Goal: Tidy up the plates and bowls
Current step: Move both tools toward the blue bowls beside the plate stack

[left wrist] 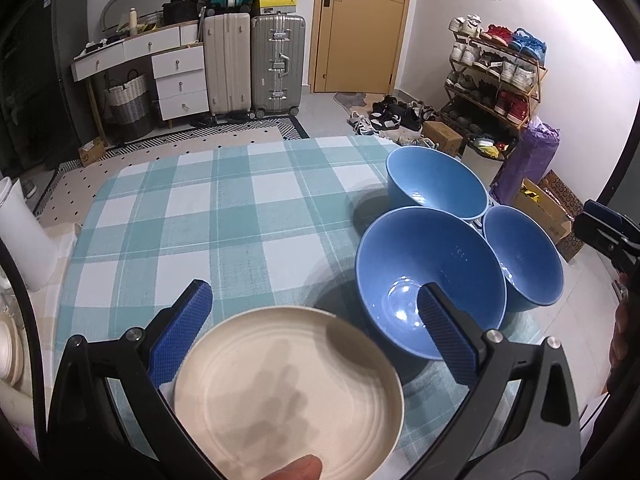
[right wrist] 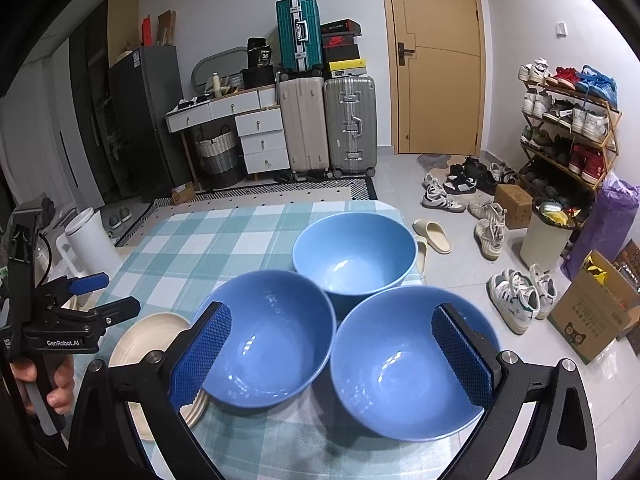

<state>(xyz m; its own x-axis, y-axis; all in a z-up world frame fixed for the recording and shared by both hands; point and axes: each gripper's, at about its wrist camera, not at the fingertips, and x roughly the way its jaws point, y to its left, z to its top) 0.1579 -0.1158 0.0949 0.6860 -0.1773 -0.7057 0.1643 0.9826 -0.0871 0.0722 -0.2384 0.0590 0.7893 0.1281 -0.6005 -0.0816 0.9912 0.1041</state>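
A cream plate [left wrist: 288, 392] lies on the checked tablecloth [left wrist: 200, 220], low between the fingers of my left gripper [left wrist: 314, 288], which stands open around it without gripping. A fingertip [left wrist: 296, 468] shows at the plate's near rim. Three blue bowls cluster at the right: a near one [left wrist: 432, 276], a far one [left wrist: 436, 180] and a right one [left wrist: 524, 256]. My right gripper [right wrist: 331, 309] is open above the near two bowls [right wrist: 264, 336] [right wrist: 404, 360], holding nothing; the third bowl [right wrist: 354, 256] sits behind. The plate [right wrist: 148, 340] lies partly under the left gripper [right wrist: 116, 292].
More cream dishes [left wrist: 8, 352] and a white container [left wrist: 20, 232] stand off the table's left side. The bowls sit close to the table's right edge [right wrist: 416, 264]. Beyond the table the floor holds shoes [right wrist: 520, 300], boxes [right wrist: 592, 312] and suitcases [right wrist: 328, 124].
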